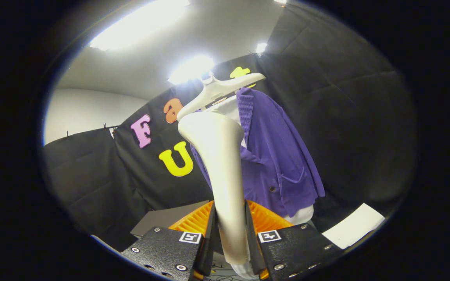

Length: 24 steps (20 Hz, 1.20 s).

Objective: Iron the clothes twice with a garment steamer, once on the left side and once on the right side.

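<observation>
My gripper is shut on the handle of a cream-white garment steamer. The steamer rises from between my fingers and its wide flat head tips up and to the right. Just beyond it hangs a purple jacket on a white mannequin torso, with a white shirt showing at the collar. The steamer head is level with the jacket's collar and left shoulder; whether it touches the cloth I cannot tell. The steamer's body hides the jacket's left side.
Black cloth walls the booth behind and on both sides of the jacket. A grey box or table top lies low, just left of my fingers. A white sheet lies low to the right. Bright ceiling lamps shine overhead.
</observation>
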Available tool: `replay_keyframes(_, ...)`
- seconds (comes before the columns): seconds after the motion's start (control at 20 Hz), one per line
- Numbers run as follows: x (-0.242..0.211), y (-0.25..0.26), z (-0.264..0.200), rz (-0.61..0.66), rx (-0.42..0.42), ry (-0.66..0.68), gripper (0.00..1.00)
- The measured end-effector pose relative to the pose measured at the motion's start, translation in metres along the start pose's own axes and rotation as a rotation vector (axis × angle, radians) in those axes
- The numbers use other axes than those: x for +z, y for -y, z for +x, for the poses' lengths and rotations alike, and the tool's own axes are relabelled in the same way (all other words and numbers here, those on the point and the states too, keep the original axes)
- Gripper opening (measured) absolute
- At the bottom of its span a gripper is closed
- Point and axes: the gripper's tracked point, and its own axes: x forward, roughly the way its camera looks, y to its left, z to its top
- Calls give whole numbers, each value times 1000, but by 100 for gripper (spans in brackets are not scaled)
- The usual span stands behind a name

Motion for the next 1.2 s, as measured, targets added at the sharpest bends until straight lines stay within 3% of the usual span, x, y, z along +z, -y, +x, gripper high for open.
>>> replay_keyframes(0.3, 41, 26, 47, 12, -74, 131, 38)
replay_keyframes(0.7, 57, 69, 122, -16, -176, 162, 38)
replay_keyframes(0.85, 51, 91, 146, -36, -248, 152, 38)
replay_keyframes(1.2, 25, 99, 154, -55, -261, 109, 39)
